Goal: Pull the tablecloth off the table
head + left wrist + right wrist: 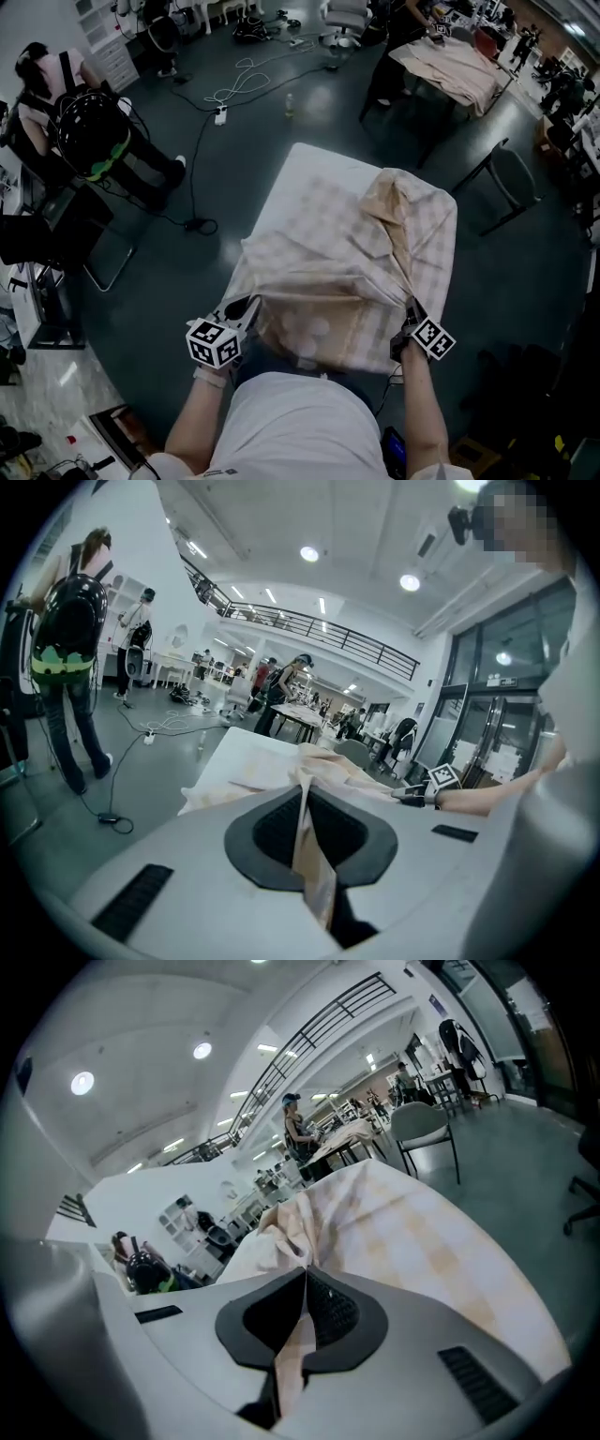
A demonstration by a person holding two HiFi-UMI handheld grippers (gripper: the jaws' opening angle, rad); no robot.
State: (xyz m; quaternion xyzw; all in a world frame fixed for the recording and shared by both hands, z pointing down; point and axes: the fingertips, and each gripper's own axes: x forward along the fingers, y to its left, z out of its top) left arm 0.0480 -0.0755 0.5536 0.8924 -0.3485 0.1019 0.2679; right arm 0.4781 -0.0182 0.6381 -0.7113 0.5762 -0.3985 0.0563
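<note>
A beige checked tablecloth lies bunched over the near part of a white table, whose far end is bare. My left gripper is shut on the cloth's near left edge, and cloth runs between its pads in the left gripper view. At the near right corner my right gripper is shut on the cloth too; a fold of cloth is pinched between its jaws. A ridge of gathered cloth rises toward the right. The cloth hangs off the near edge against the person's body.
A person with a black backpack stands at the left beside a desk and chair. Cables trail on the dark floor. Another cloth-covered table stands at the far right, with a chair near it.
</note>
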